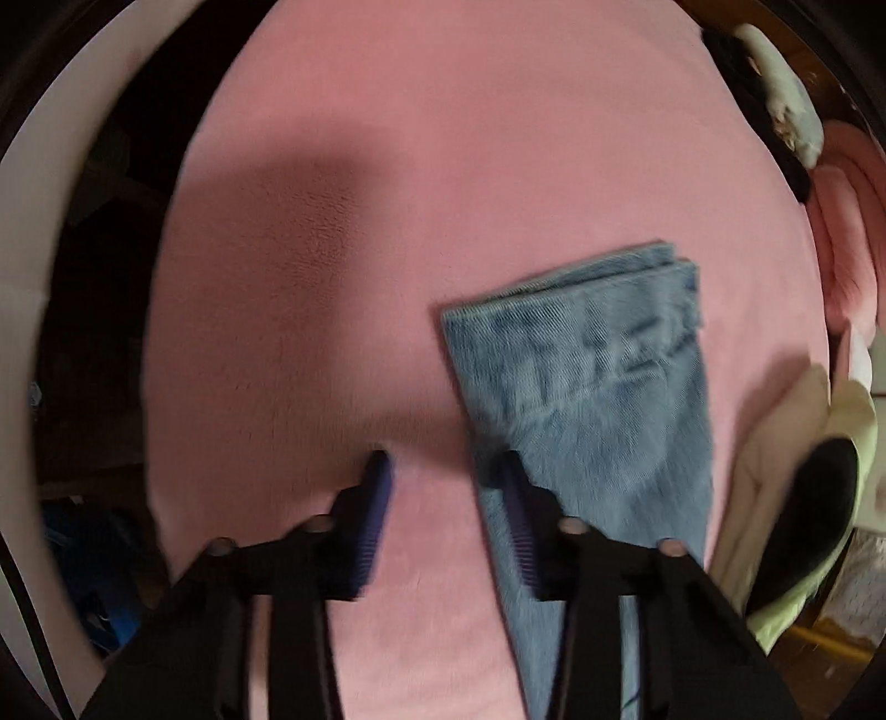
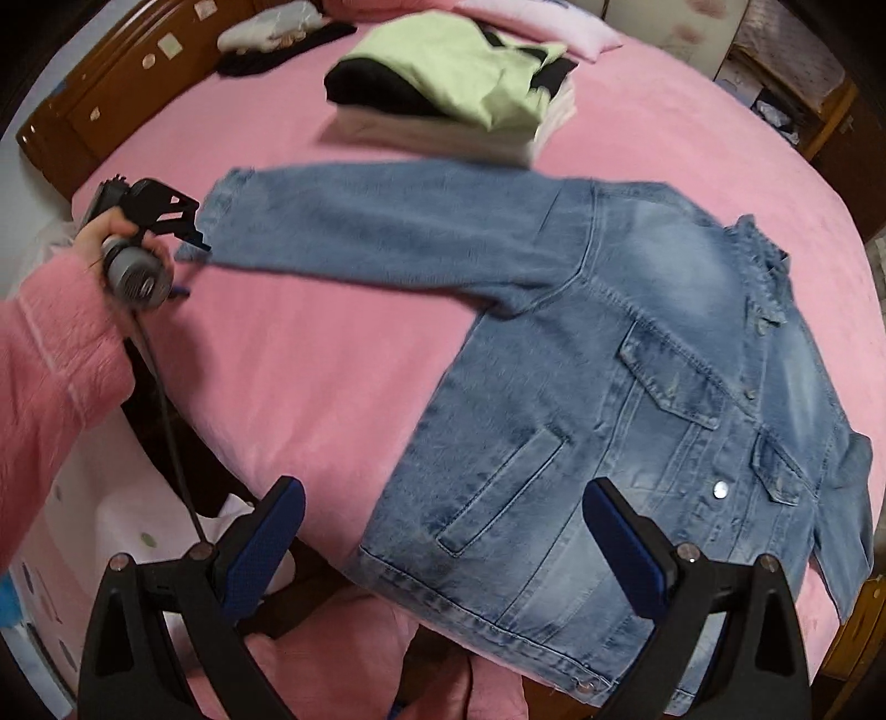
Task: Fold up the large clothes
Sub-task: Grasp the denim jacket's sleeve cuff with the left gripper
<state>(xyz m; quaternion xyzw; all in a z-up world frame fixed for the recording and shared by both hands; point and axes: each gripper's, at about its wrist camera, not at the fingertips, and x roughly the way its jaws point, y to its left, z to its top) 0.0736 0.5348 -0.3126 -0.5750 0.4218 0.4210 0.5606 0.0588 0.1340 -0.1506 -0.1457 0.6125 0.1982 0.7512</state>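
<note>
A blue denim jacket lies front up on the pink bed sheet, with one sleeve stretched out to the left. In the right wrist view, a hand in a pink sleeve holds my left gripper at that sleeve's cuff. In the left wrist view, the left gripper points down at the sheet with its jaws partly apart. Its right finger lies over the edge of the denim sleeve, and only pink sheet shows in the gap. My right gripper hangs wide open above the jacket's hem and side pocket.
A stack of folded clothes, light green on top, sits beyond the jacket and shows at the right. Black and white garments lie near the wooden bed frame. The bed's edge runs along the left, with a white dotted bag below.
</note>
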